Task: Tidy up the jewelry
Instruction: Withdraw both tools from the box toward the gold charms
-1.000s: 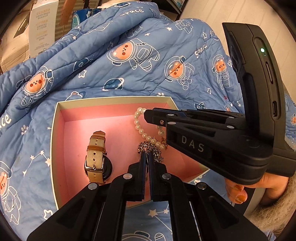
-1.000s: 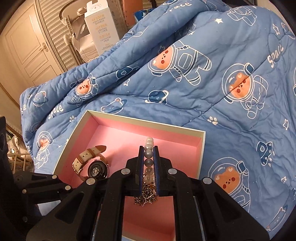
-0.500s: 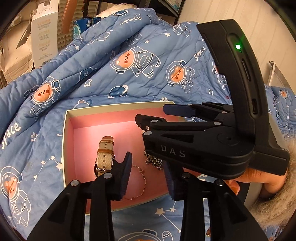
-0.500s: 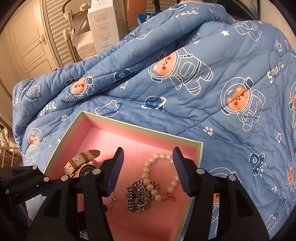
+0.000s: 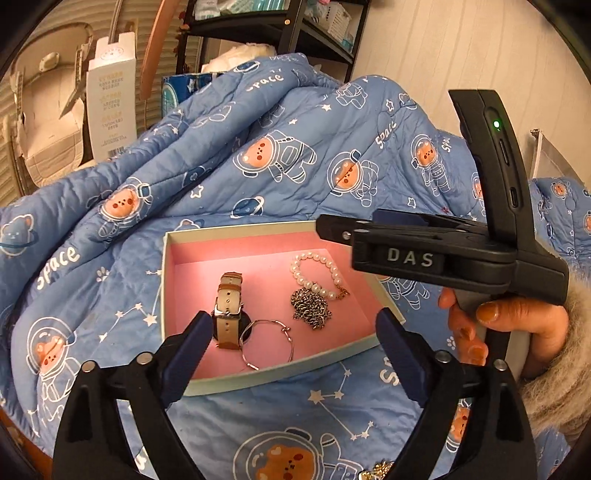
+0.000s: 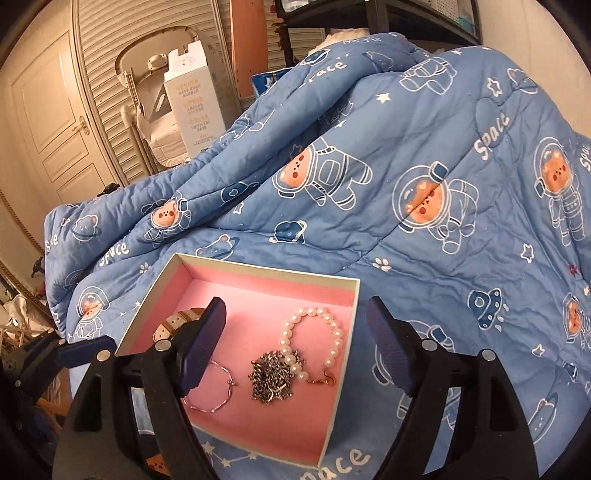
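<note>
A pink-lined box [image 5: 173,295] lies on the blue quilt; it also shows in the right wrist view [image 6: 354,291]. In it lie a beige-strap watch [image 5: 228,306], a thin wire bangle [image 5: 266,343], a silver chain heap [image 5: 311,308] and a pearl bracelet [image 5: 314,271]. The right wrist view shows the pearl bracelet [image 6: 314,332], chain heap [image 6: 271,380], bangle [image 6: 214,391] and part of the watch [image 6: 173,325]. My left gripper [image 5: 295,350] is open and empty above the box's near edge. My right gripper [image 6: 295,347] is open and empty above the box; its body [image 5: 424,254] shows at the right.
The bear-print quilt [image 6: 406,166] bunches up high behind the box. A white carton [image 5: 110,107] and a shelf unit [image 5: 280,33] stand beyond it. A small gold item [image 5: 380,470] lies on the quilt at the bottom edge.
Both grippers opened and drew back from the box. The right let go of the pearl bracelet and the left let go of the thin bangle; both now lie in the box.
</note>
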The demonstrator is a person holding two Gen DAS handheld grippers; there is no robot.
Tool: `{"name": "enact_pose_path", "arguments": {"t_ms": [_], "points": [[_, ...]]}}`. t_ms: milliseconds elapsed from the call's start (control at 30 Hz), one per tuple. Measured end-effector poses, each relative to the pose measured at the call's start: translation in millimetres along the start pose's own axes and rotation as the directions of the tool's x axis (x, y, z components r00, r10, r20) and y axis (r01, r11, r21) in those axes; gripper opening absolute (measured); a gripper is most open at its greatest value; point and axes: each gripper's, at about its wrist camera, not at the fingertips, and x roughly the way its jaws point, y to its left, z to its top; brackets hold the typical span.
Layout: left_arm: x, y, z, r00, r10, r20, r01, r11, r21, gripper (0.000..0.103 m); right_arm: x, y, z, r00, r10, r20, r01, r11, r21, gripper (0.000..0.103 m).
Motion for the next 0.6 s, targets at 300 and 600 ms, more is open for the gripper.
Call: {"name": "enact_pose_path", "arguments": {"t_ms": [300, 600], "points": [[-34, -10, -57, 0.998, 0.070, -0.005, -0.070, 0.994, 0.084, 0.096, -48, -13, -66, 1.000, 0.009, -0.024, -0.009, 1.000, -0.004, 0.083], [-51, -17, -104, 0.997, 0.055, -0.053, -0.053, 0.998, 0.033, 0.096, -84, -4, -138, 0.998, 0.008, -0.058, -0.014, 0.995, -0.102, 0.083]]}}
